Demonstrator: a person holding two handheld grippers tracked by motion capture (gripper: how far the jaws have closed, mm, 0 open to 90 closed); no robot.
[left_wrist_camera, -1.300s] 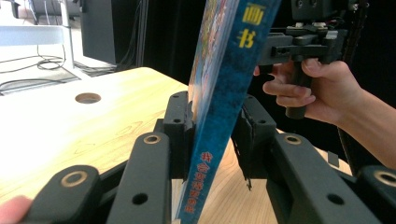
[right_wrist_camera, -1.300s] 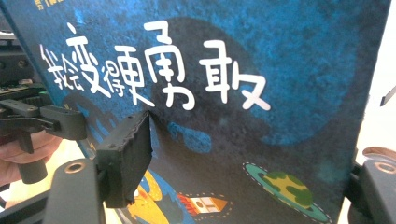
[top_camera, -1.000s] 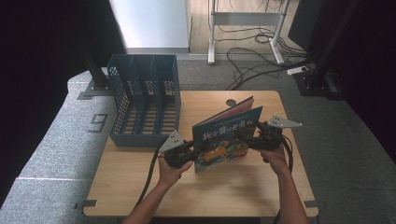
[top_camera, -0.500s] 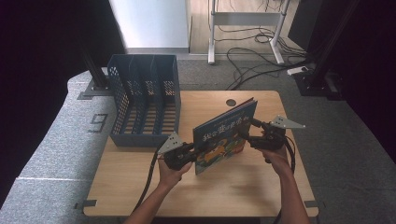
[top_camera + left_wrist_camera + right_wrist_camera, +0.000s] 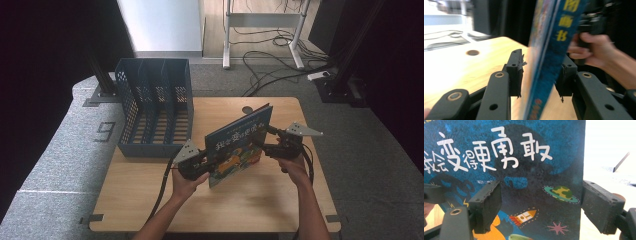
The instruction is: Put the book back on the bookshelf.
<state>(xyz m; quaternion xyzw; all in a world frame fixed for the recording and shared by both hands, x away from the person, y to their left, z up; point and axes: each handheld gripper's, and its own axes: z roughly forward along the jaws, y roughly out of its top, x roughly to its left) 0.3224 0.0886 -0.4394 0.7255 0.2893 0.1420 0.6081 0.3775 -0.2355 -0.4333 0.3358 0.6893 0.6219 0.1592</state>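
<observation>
One book [image 5: 239,146] stands tilted on the near-mid table [image 5: 150,200], w/ bare wood near and right; one blue rack [image 5: 155,112] sits at the far-left edge. Left gripper [image 5: 207,162] jaws have just been opening, book between them, pads apart from it. Right gripper [image 5: 265,145] jaws are wide apart, book's right edge in front; can't tell if they touch.
</observation>
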